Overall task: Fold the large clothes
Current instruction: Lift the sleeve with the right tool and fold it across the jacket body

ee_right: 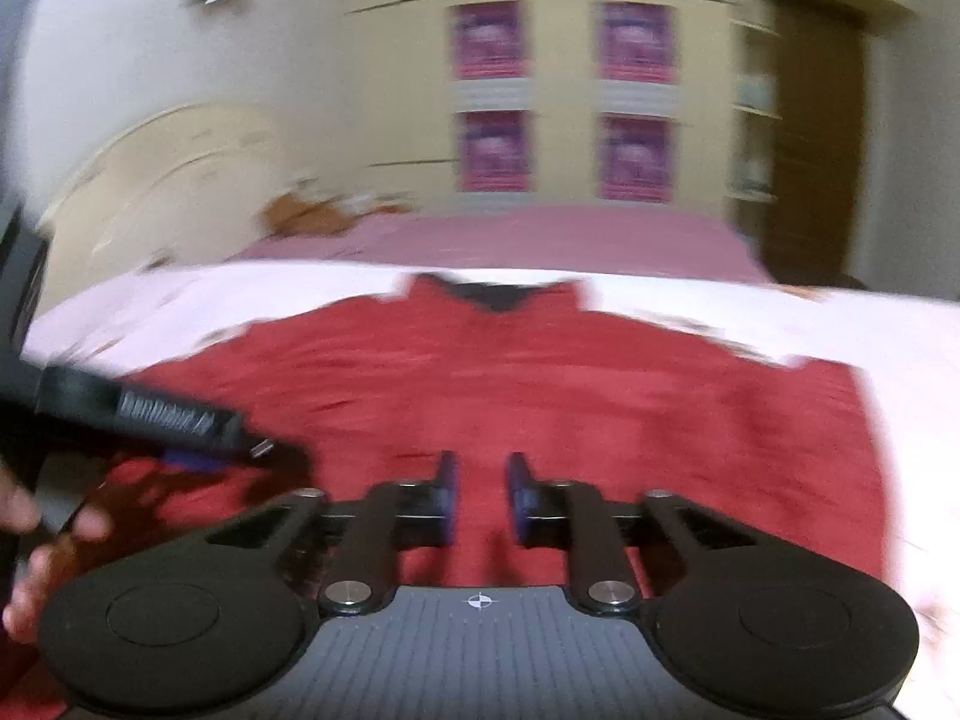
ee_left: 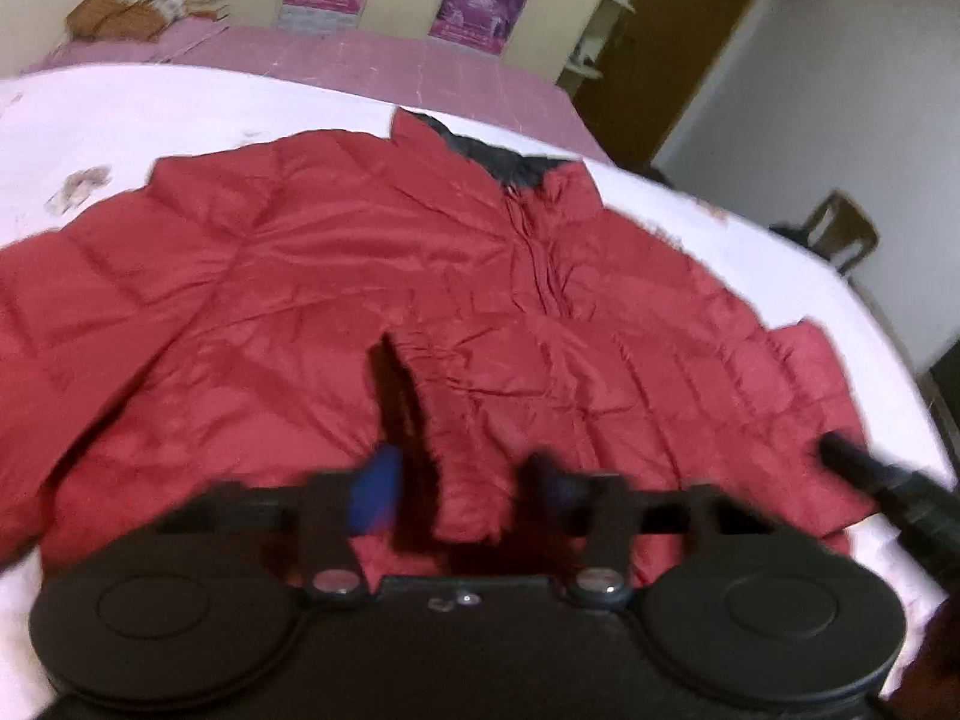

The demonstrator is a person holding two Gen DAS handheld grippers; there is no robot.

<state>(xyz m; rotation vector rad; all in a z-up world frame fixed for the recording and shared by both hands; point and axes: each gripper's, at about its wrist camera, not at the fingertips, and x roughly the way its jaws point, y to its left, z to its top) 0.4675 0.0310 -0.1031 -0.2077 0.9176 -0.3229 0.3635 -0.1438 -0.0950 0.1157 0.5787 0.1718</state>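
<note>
A red puffer jacket point(ee_left: 360, 276) with a dark collar lining lies spread front-up on the white sheet, collar at the far side. My left gripper point(ee_left: 468, 468) is at the jacket's near hem, its blurred jaws closed in on a raised fold of red fabric. In the right wrist view the jacket point(ee_right: 540, 396) fills the middle. My right gripper point(ee_right: 480, 492) hovers low over the hem, a narrow gap between its blue pads and nothing pinched. The left gripper point(ee_right: 264, 450) shows there at the left, tip on the hem, with a person's hand point(ee_right: 36, 540) behind it.
The white sheet point(ee_left: 180, 102) covers the near part of the bed, and a pink cover point(ee_left: 420, 54) lies beyond it. A brown heap point(ee_left: 114, 18) sits in the far left corner. Cupboards with purple posters point(ee_right: 492, 42) stand behind, a brown door point(ee_left: 678, 42) and a chair point(ee_left: 840, 228) to the right.
</note>
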